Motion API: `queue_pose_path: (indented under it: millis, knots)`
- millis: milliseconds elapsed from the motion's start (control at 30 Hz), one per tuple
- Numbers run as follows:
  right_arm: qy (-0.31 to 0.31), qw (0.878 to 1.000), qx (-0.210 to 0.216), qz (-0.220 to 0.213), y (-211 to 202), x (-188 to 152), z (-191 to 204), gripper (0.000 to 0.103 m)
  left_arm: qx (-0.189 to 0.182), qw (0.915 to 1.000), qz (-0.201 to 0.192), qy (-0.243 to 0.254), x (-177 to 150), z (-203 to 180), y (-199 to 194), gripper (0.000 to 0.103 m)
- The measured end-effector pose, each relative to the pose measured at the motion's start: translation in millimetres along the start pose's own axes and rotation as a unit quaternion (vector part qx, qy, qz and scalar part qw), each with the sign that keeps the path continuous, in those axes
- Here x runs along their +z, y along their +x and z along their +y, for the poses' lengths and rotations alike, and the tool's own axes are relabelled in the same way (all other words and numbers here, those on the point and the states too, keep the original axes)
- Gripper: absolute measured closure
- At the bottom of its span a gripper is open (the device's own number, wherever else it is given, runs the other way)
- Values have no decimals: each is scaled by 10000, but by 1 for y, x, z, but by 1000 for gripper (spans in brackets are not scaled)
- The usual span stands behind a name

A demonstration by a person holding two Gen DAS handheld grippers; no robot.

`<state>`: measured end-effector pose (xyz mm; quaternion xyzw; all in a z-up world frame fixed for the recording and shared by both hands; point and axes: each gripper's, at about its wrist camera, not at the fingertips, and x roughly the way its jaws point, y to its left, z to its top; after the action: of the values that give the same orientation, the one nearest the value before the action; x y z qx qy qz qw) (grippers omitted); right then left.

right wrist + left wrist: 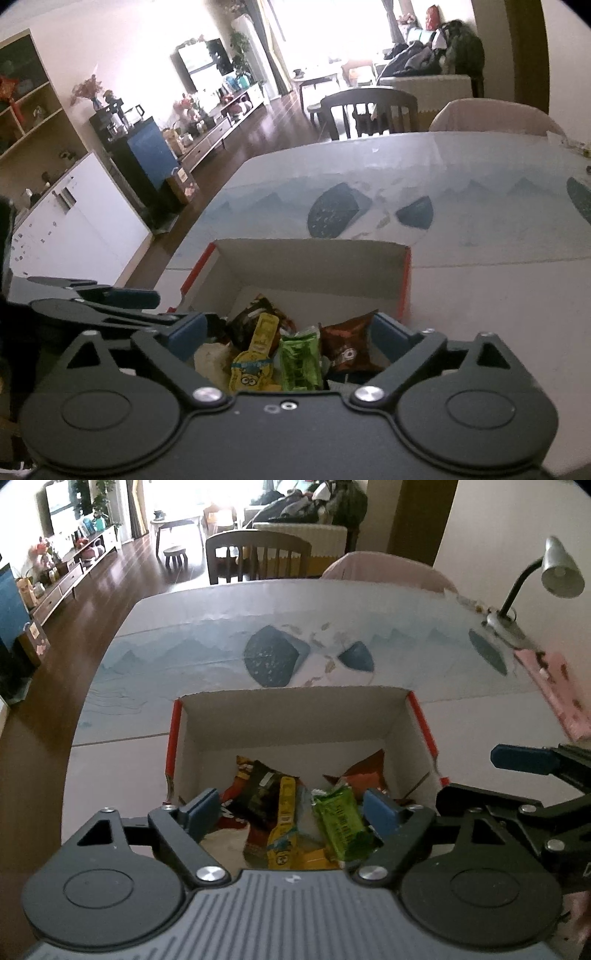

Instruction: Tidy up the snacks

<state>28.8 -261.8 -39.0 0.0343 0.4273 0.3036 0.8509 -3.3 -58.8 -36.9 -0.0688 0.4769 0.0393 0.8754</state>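
Through the left wrist camera I am looking down over my left gripper (pixel 293 810), whose blue fingers (pixel 201 812) are standing wide apart with nothing pinched between them, above the near end of an open cardboard box (pixel 291 716) with red outer sides. The box is sitting on a table (pixel 461 731) covered by a pale cloth printed with blue mountains and dark rounded shapes. Inside the box the snacks are lying in a loose heap: a green packet (pixel 341 825), a yellow packet (pixel 284 825), a dark packet (pixel 258 790) and a reddish-brown packet (pixel 364 775) toward the far right. My right gripper (pixel 524 760) is showing at the right edge, beside the box, and a desk lamp (pixel 554 568) is standing at the table's far right corner with a pink patterned thing (pixel 554 686) lying near it. Through the right wrist camera I am seeing the right gripper (pixel 291 336) with its own blue fingers (pixel 384 332) spread wide and empty, hovering over the same box (pixel 306 262). Below it the green packet (pixel 299 363), the yellow packet (pixel 255 363) with a cartoon face, a brown packet (pixel 347 349) and a dark packet (pixel 255 317) are lying in the box. The left gripper (pixel 122 295) is reaching in from the left edge, just beside the box's red wall.
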Motion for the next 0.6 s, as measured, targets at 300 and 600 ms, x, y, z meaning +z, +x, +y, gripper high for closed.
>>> queue_pose_path:
  millis: [300,600]
  knots:
    - [17,9991,-90,-424,-21,-10,-5,0,-176,9992,-305,-193,-12,-4,-18,1]
    - [37,9986,-182,-489,-27,-15,-3,0,10,9991,-327,-262,-25,-12,-27,1]
